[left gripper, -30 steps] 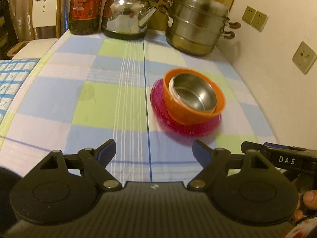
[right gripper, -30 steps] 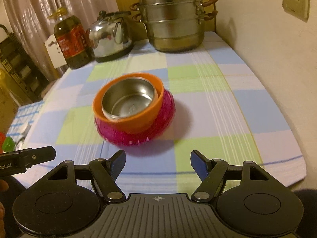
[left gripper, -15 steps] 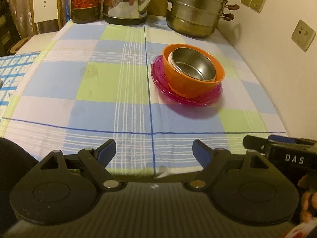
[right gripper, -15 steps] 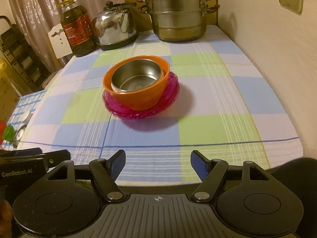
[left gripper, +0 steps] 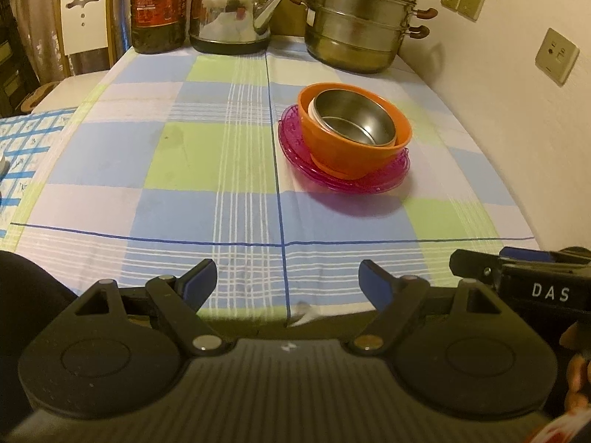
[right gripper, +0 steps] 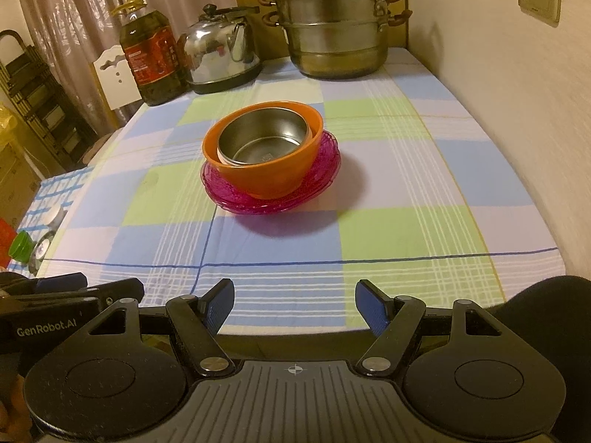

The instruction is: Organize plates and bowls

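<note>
A steel bowl sits tilted inside an orange bowl, which rests on stacked pink plates on the checked tablecloth. My left gripper hangs open over the table's near edge, well short of the stack, with nothing between its blue pads. My right gripper is likewise open and empty at the near edge. Each gripper's body shows at the edge of the other's view.
At the table's far end stand an oil bottle, a steel kettle and a tiered steamer pot. A wall with sockets runs along the right. A white chair stands far left.
Both grippers have pulled back from the stack toward the table's near edge; the bowls and plates now lie farther off. Their jaws kept the same width.
</note>
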